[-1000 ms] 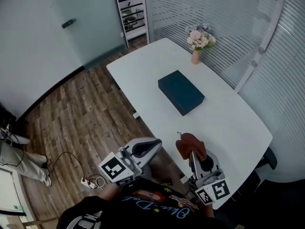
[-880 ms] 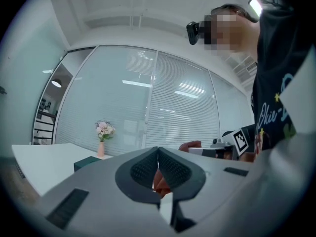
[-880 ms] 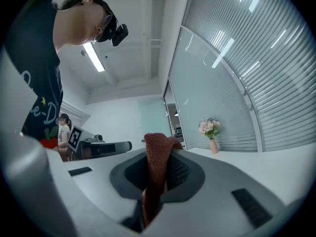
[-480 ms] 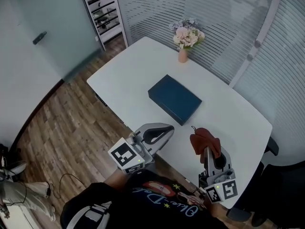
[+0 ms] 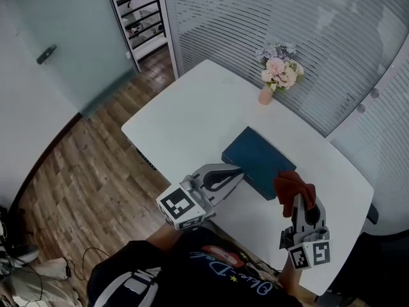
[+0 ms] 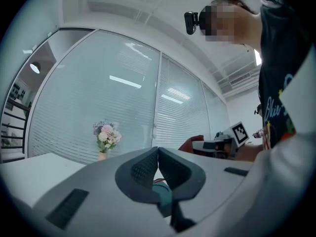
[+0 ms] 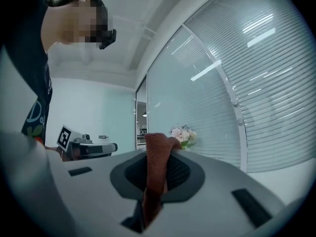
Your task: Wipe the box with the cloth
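Observation:
A dark blue flat box (image 5: 255, 159) lies on the white table (image 5: 185, 126) in the head view. My right gripper (image 5: 298, 196) is shut on a rust-red cloth (image 5: 293, 187), which bunches above the jaws just over the box's near right corner. In the right gripper view the cloth (image 7: 156, 168) stands pinched between the two dark pads. My left gripper (image 5: 238, 171) is shut with nothing in it, its tips at the box's near left edge. In the left gripper view its pads (image 6: 146, 168) meet, and the box is hidden behind the gripper body.
A small vase of pink flowers (image 5: 277, 71) stands at the table's far edge, beyond the box. Blinds and glass walls curve round the far and right sides. Wooden floor (image 5: 83, 165) lies to the left of the table, with a shelf unit (image 5: 140, 18) beyond.
Both grippers have moved forward over the table toward the box. The cloth, earlier well short of the box, now hangs at its near right corner. The head view has shifted.

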A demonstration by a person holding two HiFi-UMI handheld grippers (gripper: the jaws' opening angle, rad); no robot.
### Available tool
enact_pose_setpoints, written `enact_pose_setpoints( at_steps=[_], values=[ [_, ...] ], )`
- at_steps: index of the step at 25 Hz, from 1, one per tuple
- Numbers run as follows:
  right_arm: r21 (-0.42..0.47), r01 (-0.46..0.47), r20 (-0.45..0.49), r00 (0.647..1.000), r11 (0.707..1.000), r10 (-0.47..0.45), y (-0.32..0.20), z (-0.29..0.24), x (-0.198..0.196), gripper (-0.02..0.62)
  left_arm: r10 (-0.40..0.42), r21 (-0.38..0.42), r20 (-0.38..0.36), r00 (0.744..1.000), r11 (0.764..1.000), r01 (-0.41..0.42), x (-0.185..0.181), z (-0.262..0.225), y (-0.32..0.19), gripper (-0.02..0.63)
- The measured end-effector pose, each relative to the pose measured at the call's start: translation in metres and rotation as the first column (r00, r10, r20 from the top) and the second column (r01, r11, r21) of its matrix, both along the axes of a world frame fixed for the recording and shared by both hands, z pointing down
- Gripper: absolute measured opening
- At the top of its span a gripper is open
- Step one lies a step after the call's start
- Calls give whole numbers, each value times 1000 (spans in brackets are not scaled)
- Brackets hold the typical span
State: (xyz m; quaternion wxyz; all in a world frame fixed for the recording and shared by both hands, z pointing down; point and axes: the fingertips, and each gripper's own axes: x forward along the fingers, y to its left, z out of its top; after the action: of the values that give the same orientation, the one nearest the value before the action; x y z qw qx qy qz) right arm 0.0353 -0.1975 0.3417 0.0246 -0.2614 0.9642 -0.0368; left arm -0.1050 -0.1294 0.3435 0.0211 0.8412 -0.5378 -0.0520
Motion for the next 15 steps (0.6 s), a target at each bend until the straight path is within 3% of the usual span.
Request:
enact_pose_setpoints(
  at_steps=[8, 15],
  values=[
    [53, -48, -61, 997, 997, 51, -46, -2, -65, 26, 26, -8, 0, 1000, 1000, -26, -62, 8, -5, 3],
    [78, -92, -131, 986, 993, 101, -92, -4, -111, 26, 60, -11, -18, 998, 998, -60, -95, 12, -20, 3]
  ],
)
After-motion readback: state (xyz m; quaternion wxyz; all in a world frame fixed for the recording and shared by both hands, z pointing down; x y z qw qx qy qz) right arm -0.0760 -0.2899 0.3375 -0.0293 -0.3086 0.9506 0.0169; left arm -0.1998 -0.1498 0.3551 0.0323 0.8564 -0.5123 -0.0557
